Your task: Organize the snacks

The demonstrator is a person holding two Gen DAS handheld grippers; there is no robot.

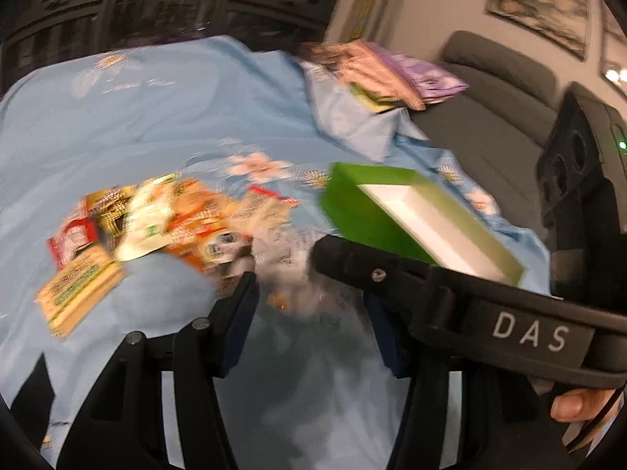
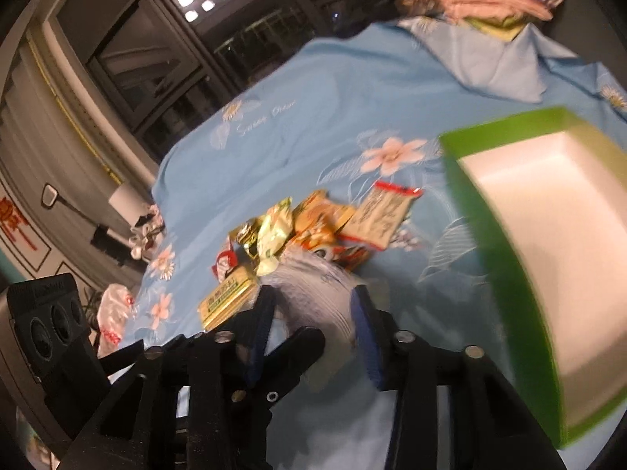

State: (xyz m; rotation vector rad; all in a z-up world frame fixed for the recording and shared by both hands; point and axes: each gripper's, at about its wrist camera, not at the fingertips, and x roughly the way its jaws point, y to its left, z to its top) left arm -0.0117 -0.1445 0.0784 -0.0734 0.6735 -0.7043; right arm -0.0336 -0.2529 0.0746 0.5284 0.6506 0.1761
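both grippers are held over a bed with a blue floral sheet [image 1: 164, 125]. a clear crinkly packet [image 2: 313, 286] is seen between the right gripper [image 2: 313, 313] pads, and what looks like the same packet shows blurred between the left gripper [image 1: 309, 305] pads too; whether either pair actually presses it cannot be told through the motion blur. both sets of jaws are part-spread, not pressed together.

key relation: the green box [image 2: 505, 274] lies to the right of the right gripper and slightly ahead, open side up, white inside, nothing seen in it, long axis running away from the camera. the right hand is judged nearer to it; in the left view the box [image 1: 352, 215] sits beyond the right gripper's arm, which crosses in front.

the snack pile [image 1: 156, 215] lies ahead and left of both grippers, near but apart from the box: a yellow-green flat pack [image 1: 78, 293], orange packs, a red-edged sachet [image 2: 388, 211], a pale green bag. all are small, thin, crinkly, likely slippery. folded cloths [image 1: 384, 74] lie at the far corner of the bed.
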